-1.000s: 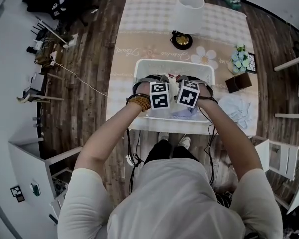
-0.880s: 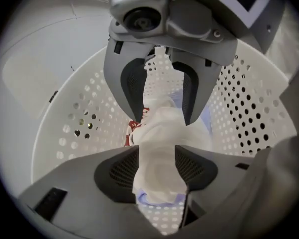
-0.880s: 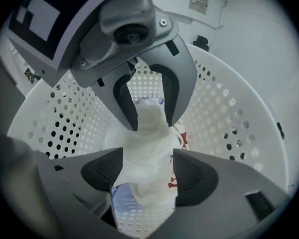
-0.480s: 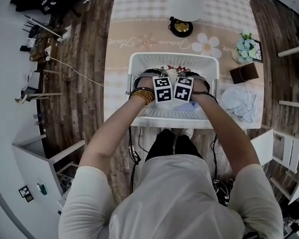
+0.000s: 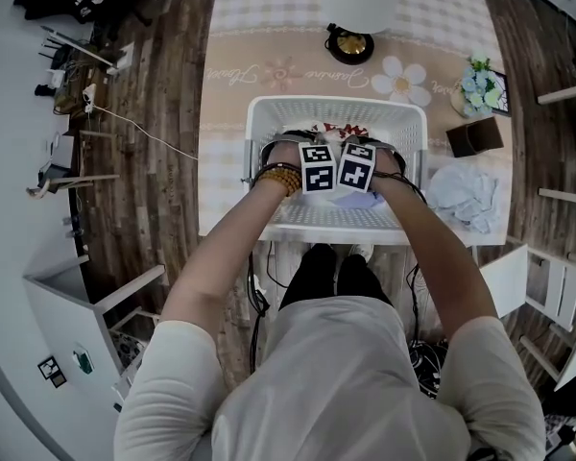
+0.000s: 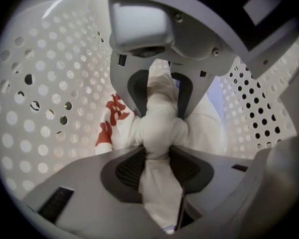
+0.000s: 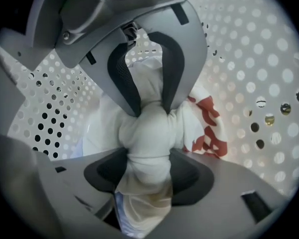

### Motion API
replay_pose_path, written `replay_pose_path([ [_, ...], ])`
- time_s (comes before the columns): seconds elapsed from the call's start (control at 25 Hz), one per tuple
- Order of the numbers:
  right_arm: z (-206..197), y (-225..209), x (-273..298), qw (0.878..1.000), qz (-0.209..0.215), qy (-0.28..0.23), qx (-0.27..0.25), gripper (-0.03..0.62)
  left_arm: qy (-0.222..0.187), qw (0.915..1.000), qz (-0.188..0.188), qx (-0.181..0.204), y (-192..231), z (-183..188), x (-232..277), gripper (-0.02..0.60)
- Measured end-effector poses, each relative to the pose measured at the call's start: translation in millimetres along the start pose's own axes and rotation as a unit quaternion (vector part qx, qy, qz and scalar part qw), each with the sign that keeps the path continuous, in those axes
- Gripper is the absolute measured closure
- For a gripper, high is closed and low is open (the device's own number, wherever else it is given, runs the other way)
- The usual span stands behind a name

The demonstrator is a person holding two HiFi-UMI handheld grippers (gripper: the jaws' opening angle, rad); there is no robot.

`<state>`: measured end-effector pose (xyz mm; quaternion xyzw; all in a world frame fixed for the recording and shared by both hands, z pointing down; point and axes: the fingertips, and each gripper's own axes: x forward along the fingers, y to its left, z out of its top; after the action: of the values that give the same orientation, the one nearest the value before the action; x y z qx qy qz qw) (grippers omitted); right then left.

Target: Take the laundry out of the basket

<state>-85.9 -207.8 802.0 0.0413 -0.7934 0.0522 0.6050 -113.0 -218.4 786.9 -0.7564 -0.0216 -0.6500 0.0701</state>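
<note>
A white perforated laundry basket (image 5: 336, 107) stands on the table's near side. Both grippers reach down into it side by side, the left gripper (image 5: 316, 167) just left of the right gripper (image 5: 357, 164). In the left gripper view the left gripper (image 6: 158, 133) has just been closing, and a bunched fold of a white garment (image 6: 204, 128) with red print (image 6: 109, 123) is squeezed between its pads. The right gripper (image 7: 147, 138) has also just been closing and pinches another fold of the white garment (image 7: 97, 133). The fingertips are hidden in the head view.
The basket wall (image 6: 45, 83) stands close round both grippers. A pile of pale blue clothes (image 5: 464, 195) lies on the table (image 5: 269, 65) right of the basket. A lamp (image 5: 350, 44), a flower pot (image 5: 477, 86) and a dark box (image 5: 475, 135) stand further back.
Both hands have sunk deeper into the basket, staying side by side. A pale blue cloth showing under the grippers a second ago is now mostly covered by them.
</note>
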Motion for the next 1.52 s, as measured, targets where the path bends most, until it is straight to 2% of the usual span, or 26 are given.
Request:
replay_pose_path([
  [0.2,2.1,6.4,-2.9,1.0,0.02,-0.003,0.009,0.414,-0.007,0.9999,-0.009,0.003,-4.5,-0.9,-3.4,0.453],
  [0.32,5.6,9.6,-16.1,1.0,0.026,0.0,0.003,0.455,-0.002,0.9998,-0.016,0.007,-7.8,0.4,-17.9,0.507],
  [0.56,22.4,10.3,-63.3,1.0,0.017,-0.009,-0.002,0.465,-0.005,0.9995,-0.028,-0.011,-7.1,5.2,-61.6,0.515],
  [0.8,32.7,-3.2,-122.9,0.999,-0.023,-0.028,-0.001,0.467,-0.037,0.9981,-0.017,-0.045,6.2,15.2,-119.8,0.515],
  [1.2,52.6,4.2,-217.0,0.997,-0.054,-0.053,-0.03,0.467,-0.026,0.9993,0.014,-0.024,10.9,38.9,-213.7,0.515],
  [1.28,51.1,-2.3,-240.2,0.995,-0.078,-0.046,-0.03,0.467,-0.03,0.999,0.028,-0.019,18.3,45.5,-234.9,0.515],
  [1.4,61.2,-3.4,-269.9,0.993,-0.099,-0.05,-0.037,0.467,-0.044,0.9953,0.086,0.0,37.2,51.6,-271.7,0.515],
  [1.52,69.5,-3.1,-297.9,0.991,-0.113,-0.056,-0.043,0.467,-0.049,0.9942,0.096,-0.002,38.9,54.3,-299.0,0.515],
])
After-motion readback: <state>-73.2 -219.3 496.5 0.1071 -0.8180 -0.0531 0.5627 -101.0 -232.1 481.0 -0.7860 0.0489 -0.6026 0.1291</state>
